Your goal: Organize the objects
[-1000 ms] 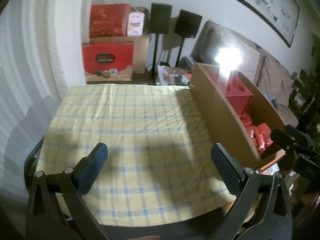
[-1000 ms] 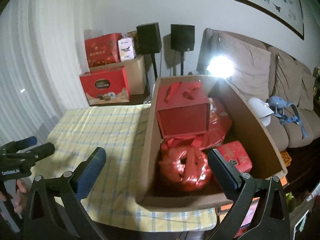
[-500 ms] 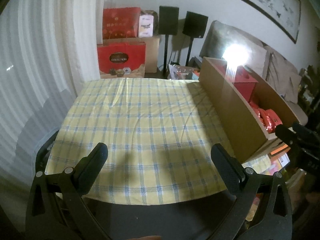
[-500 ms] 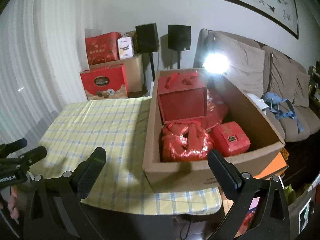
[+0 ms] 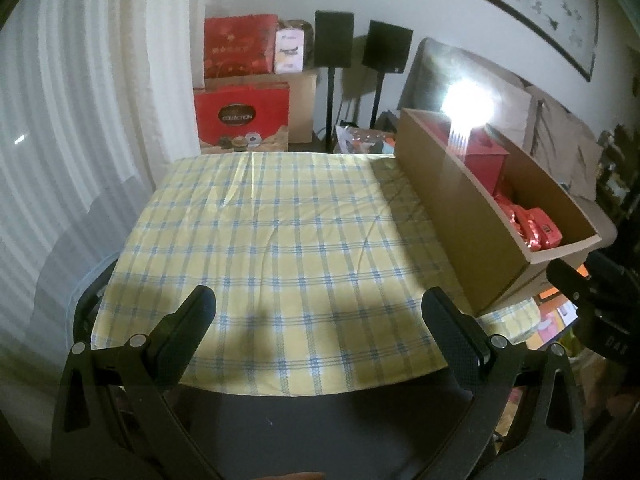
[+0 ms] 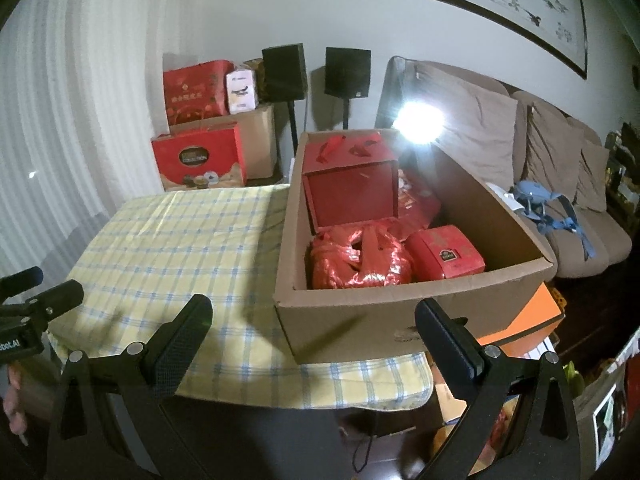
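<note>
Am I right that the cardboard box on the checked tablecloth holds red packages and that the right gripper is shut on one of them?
Not quite. The cardboard box on the checked tablecloth does hold red packages, but the right gripper is open and holds nothing, short of the box, as the right wrist view shows.

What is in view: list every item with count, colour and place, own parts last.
table: 1, yellow-blue check cloth, centre
carton: 1, brown, on table's right side
gift box: 1, red, far end of carton
bag: 1, red, near end of carton
tin: 1, red, beside bag
gift bags: 2, red, by far wall
speakers: 2, black, on stands
sofa: 1, beige, right
painting: 1, framed, on wall
left gripper: black, jaws open
right gripper: black, jaws open
</note>
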### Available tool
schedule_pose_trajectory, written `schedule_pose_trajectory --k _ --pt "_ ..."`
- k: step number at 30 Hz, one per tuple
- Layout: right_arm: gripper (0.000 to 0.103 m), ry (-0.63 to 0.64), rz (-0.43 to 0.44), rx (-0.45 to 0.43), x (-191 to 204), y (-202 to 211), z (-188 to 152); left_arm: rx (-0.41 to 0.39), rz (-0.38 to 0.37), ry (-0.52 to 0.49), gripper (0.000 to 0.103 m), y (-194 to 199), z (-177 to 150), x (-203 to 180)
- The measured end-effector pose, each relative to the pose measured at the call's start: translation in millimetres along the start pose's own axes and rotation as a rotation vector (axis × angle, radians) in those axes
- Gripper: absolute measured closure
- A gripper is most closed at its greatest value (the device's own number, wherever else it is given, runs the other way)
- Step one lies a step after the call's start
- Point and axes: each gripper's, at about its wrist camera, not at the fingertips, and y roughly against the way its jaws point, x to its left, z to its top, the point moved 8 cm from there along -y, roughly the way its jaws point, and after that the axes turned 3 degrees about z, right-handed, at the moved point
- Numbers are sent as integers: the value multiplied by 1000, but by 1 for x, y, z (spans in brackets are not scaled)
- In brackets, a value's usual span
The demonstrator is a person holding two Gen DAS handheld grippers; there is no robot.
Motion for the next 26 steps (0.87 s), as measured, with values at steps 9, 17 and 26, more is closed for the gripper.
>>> schedule_pose_trajectory --k 9,17,26 --pt "1 -7 -4 1 0 -1 -2 11 -7 -5 0 -1 -3 -2" --pt "1 -1 -8 -8 2 -2 -1 10 -6 -4 0 -1 -3 -1" --pt "1 -4 -13 -13 1 0 0 7 4 -6 0 -1 -2 -2"
